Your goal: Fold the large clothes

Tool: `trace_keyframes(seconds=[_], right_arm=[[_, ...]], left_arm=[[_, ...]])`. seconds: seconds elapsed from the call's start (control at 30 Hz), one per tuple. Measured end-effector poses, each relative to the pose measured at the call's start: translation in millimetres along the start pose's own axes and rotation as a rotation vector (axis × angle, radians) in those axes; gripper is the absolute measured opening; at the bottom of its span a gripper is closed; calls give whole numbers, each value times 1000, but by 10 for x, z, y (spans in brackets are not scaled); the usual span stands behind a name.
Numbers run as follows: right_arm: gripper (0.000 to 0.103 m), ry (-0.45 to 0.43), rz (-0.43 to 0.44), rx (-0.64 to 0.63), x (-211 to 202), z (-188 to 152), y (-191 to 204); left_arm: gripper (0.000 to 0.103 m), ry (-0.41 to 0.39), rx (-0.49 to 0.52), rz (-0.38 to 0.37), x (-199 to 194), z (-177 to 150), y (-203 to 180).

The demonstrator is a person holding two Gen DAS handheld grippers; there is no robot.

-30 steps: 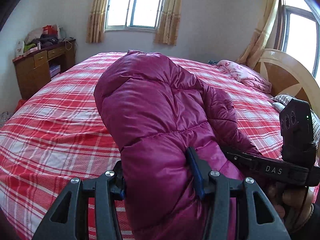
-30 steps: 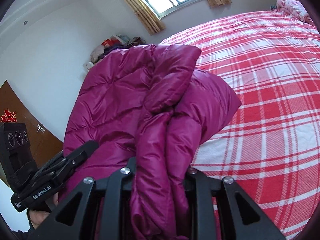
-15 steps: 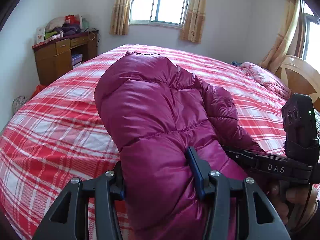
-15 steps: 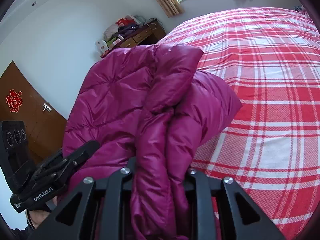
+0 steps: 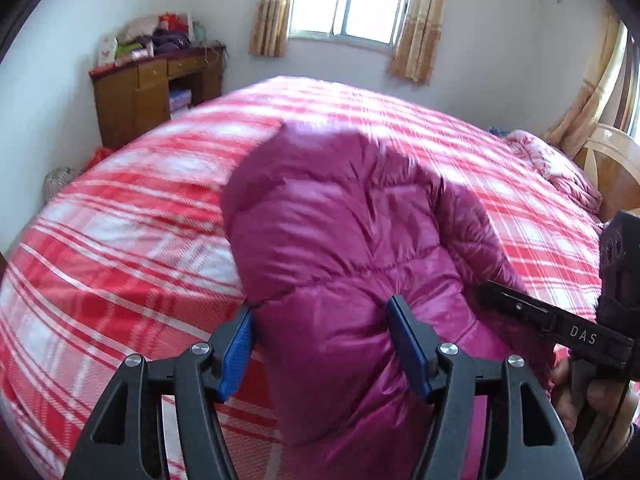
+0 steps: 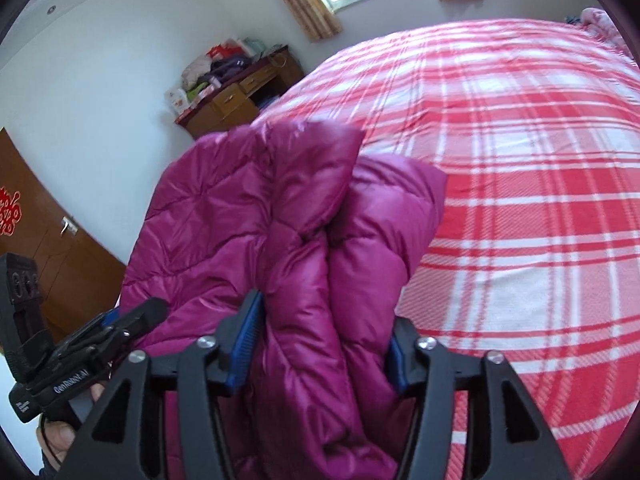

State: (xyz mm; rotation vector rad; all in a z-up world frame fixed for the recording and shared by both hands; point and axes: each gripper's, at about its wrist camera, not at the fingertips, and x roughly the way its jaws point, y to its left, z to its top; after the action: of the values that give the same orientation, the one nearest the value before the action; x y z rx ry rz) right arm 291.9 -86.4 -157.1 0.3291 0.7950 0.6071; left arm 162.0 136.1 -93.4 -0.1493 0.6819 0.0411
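A folded magenta puffer jacket [image 5: 340, 232] lies on the red plaid bed [image 5: 120, 240], its near end between both grippers. My left gripper [image 5: 320, 308] is opening: its left blue pad [image 5: 236, 348] stands clear of the jacket's edge, and the right pad still touches the fabric. In the right wrist view the jacket [image 6: 260, 208] bulges between the jaws of my right gripper [image 6: 326, 308], which are also opening, with both blue pads showing. Each gripper appears in the other's view: the right one [image 5: 540, 312] at the jacket's right side, the left one [image 6: 120, 324] at its left.
A cluttered wooden desk [image 5: 152, 96] stands past the bed's far left corner. A pink blanket [image 5: 560, 168] lies by the wooden headboard [image 5: 612, 160] on the right. A brown door [image 6: 40, 220] is at the left. Plaid bed surface [image 6: 520, 160] stretches beyond the jacket.
Both grippers' jaws have spread apart and their blue pads now show beside the jacket. The jacket's near end has puffed out. Both hands have shifted sideways along the bed.
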Motion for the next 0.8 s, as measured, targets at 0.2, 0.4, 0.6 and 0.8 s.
trace_keyframes(seconds=[0.2, 0.4, 0.6, 0.8], right_arm=[[65, -100, -23, -87, -445, -5, 342], [74, -186, -31, -190, -755, -62, 736], [75, -231, -42, -235, -958, -105, 888], [76, -259, -42, -236, -1075, -121, 933]], left_arm=[[74, -177, 56, 22, -580, 131, -136], [75, -232, 61, 3, -842, 226, -117], [75, -283, 63, -10, -1055, 285, -144], [76, -309, 70, -20, -1136, 296, -169]])
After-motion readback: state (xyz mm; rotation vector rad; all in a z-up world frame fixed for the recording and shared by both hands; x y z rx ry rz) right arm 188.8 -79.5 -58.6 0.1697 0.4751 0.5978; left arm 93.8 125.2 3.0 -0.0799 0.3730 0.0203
